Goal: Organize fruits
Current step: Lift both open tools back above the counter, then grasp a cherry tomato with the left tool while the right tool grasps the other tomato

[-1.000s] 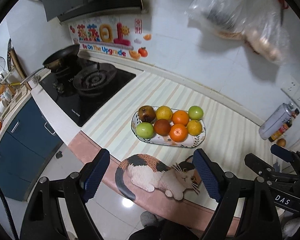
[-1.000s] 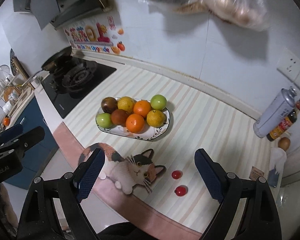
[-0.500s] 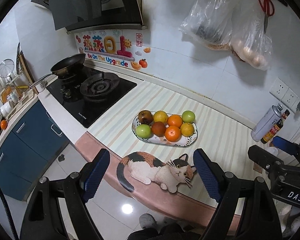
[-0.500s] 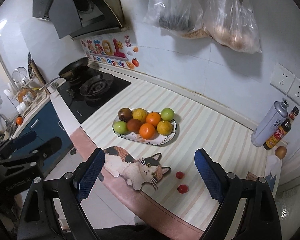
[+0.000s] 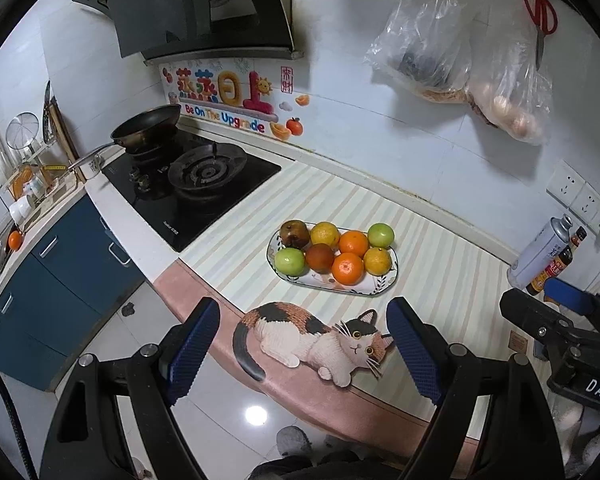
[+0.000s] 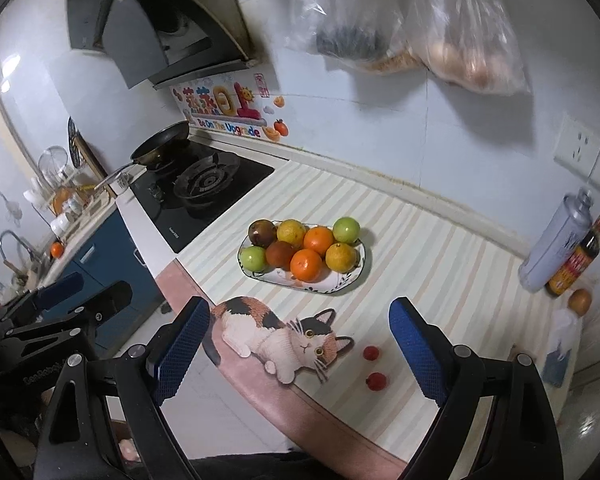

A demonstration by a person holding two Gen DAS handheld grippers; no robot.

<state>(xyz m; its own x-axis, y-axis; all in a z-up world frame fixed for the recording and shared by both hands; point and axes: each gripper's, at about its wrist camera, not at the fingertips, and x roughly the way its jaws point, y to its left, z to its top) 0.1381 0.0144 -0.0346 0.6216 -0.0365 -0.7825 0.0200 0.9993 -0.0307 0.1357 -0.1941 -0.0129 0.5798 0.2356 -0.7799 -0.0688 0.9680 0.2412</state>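
Two small red round fruits (image 6: 371, 353) lie loose on the striped surface (image 6: 440, 264), near the oval patterned plate (image 6: 352, 276) heaped with citrus. We'd lower the right gripper (image 6: 296, 344), wide open and empty, squarely over one; the left gripper (image 5: 300, 344) hangs equally open and empty.

1. Left black two-finger gripper with blue textured pads (image 5: 303, 346): jaws spread wide, nothing between them, fingers pointing forward and downward.
2. Right black two-finger gripper with blue textured pads (image 6: 300, 346): jaws equally wide apart, nothing held, same forward-downward pose.
3. Each gripper appears at the edge of the other's view, side by side, apart.
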